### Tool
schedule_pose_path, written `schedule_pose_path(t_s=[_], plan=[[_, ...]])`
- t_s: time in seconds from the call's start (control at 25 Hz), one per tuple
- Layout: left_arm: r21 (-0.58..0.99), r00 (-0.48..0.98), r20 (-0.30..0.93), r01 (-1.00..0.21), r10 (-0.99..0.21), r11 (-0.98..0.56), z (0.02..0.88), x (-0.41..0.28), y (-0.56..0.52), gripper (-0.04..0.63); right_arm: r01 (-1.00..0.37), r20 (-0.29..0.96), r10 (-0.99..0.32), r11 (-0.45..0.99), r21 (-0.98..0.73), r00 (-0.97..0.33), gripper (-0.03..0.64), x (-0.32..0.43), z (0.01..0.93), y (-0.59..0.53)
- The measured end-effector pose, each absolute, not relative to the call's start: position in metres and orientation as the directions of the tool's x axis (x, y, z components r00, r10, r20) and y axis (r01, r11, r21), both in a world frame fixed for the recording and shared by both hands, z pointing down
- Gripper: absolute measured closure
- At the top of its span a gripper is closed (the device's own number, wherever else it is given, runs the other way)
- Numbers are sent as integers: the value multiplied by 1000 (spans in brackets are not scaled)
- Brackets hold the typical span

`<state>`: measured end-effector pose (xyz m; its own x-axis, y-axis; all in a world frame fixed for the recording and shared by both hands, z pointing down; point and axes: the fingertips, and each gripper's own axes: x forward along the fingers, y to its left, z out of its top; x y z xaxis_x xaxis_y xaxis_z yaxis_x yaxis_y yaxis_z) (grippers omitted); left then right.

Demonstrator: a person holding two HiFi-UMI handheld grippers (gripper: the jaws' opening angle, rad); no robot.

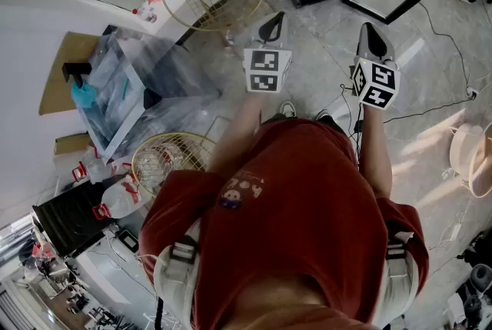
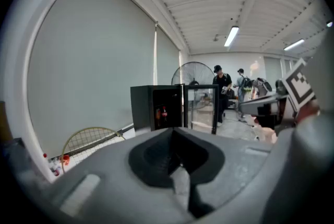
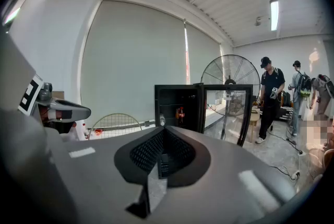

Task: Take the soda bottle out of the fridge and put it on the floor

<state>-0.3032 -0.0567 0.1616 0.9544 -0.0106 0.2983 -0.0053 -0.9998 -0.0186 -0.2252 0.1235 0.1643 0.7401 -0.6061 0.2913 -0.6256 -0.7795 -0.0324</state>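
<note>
Item one, left claw (image 1: 270, 27): was held out ahead of the body, tipped slightly below level, jaws closed together with nothing between them. Item two, right claw (image 1: 371, 40): was held alongside it, apart from it, at the same slight downward tilt, jaws closed and empty. The left forearm (image 1: 238, 128) and right forearm (image 1: 375, 155) were stretched forward, roughly parallel.

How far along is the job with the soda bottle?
Done: the fridge door stands open. In hand: nothing; both the left gripper and right gripper are shut, empty, short of the fridge. Left: the soda bottle sits inside, to grab and set on the floor.
</note>
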Motion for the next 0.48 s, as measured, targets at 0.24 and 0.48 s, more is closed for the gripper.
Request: schedule_pose_path(t_s=[0.24, 0.48], plan=[[-16, 955, 295, 6, 1, -1000, 159, -301, -60, 595, -617, 294, -599, -786, -36, 745, 614, -223, 163, 119], [-11, 956, 293, 16, 12, -1000, 161, -301, -74, 595, -622, 273, -610, -781, -51, 744, 615, -227, 162, 105]])
